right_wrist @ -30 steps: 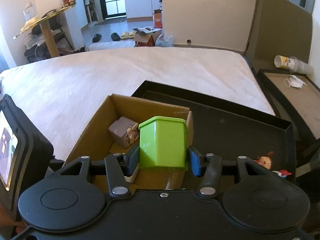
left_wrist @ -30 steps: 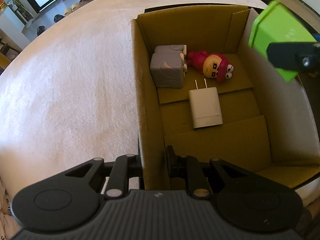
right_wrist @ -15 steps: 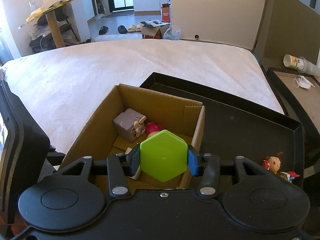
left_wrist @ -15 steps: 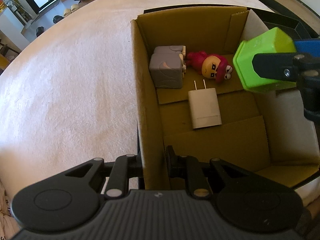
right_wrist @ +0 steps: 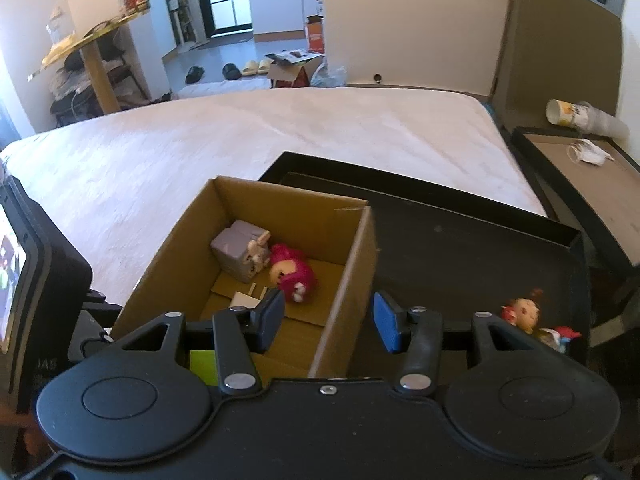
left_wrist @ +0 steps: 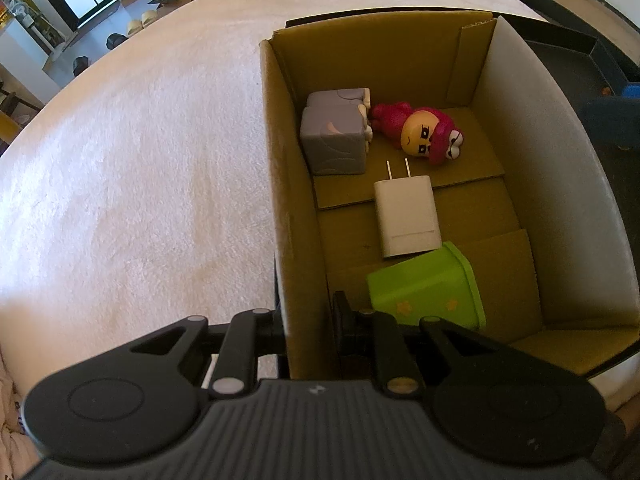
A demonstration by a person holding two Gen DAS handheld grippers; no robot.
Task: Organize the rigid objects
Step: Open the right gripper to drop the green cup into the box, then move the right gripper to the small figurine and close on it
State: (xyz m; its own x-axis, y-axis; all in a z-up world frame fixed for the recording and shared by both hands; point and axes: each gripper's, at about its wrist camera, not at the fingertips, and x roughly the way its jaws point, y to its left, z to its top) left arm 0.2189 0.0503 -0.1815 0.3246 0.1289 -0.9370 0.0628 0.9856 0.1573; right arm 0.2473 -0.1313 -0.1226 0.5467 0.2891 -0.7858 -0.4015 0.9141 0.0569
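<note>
Green cup (left_wrist: 426,288) lies on its side in the cardboard box (left_wrist: 298,216), just right of the left tool (left_wrist: 308,320), which clamps the box's left wall. Right tool (right_wrist: 328,316) hangs over the right wall, jaws apart, empty.

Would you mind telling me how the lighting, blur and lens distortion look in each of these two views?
Left wrist view: strong fisheye curving of the cardboard box rim; sunlight brightens its right inner wall; the green cup is sharp, while a dark shape at the right edge is blurred. Right wrist view: slightly soft throughout, room lines bowed, the black tray dim.
</note>
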